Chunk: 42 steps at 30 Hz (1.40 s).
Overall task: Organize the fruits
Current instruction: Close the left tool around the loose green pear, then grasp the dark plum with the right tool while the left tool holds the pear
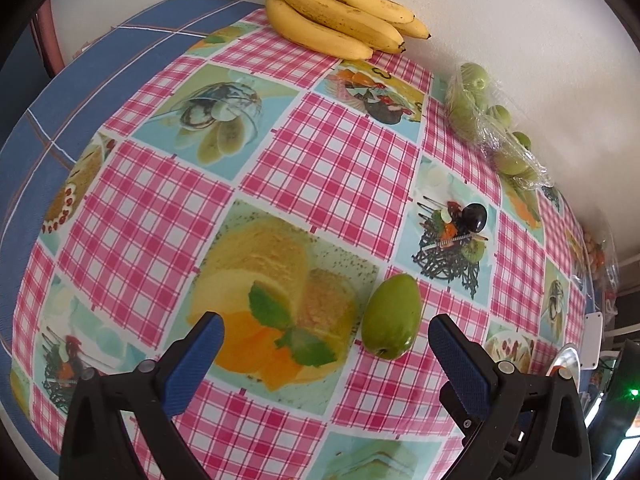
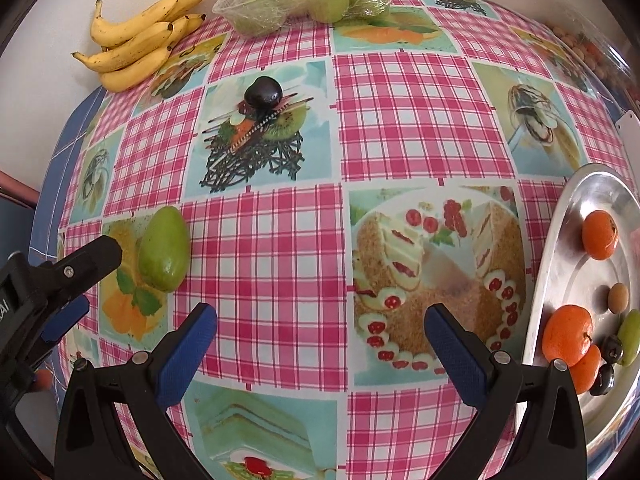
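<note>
Bright, even daylight, soft shadows; strong fisheye bending and dark corners.

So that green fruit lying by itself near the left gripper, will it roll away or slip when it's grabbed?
The green fruit is egg-shaped and lies on its side, so a nudge would probably make it wobble rather than roll far. Its skin looks smooth and glossy, so it may slip a little. The left gripper is open wide enough to fit it.
</note>
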Motion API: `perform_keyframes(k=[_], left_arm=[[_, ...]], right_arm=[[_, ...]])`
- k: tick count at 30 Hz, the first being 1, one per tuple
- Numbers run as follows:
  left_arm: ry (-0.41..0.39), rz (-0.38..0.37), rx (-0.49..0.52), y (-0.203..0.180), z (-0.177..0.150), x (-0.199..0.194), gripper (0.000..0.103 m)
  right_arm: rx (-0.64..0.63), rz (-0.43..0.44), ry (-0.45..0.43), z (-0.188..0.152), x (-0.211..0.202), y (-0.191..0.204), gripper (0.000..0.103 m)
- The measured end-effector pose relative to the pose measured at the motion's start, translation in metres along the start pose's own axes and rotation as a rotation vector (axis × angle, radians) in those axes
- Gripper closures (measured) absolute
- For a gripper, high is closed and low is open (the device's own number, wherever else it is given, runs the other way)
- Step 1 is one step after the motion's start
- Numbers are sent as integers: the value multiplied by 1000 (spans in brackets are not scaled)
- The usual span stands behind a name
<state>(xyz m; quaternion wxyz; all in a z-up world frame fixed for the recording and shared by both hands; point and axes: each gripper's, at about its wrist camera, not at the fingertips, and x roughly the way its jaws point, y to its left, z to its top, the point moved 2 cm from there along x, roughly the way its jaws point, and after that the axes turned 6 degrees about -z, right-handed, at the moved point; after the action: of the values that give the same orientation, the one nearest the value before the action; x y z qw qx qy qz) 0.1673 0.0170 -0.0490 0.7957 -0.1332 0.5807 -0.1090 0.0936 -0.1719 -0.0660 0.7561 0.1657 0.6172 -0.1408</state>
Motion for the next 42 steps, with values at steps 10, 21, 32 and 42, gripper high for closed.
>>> perform_keyframes(k=[10, 21, 32, 42], left_arm=[[46, -29, -19, -7, 0, 22, 0], [69, -89, -27, -11, 0, 32, 25], [73, -155, -5, -22, 1, 41, 62], [26, -145, 0, -27, 9, 41, 63]], right_arm=[[27, 21, -10, 13, 7, -7, 0], [68, 60, 0, 12, 11, -15, 0], [76, 78, -7, 12, 9, -13, 0], [81, 82, -26, 16, 7, -11, 8]])
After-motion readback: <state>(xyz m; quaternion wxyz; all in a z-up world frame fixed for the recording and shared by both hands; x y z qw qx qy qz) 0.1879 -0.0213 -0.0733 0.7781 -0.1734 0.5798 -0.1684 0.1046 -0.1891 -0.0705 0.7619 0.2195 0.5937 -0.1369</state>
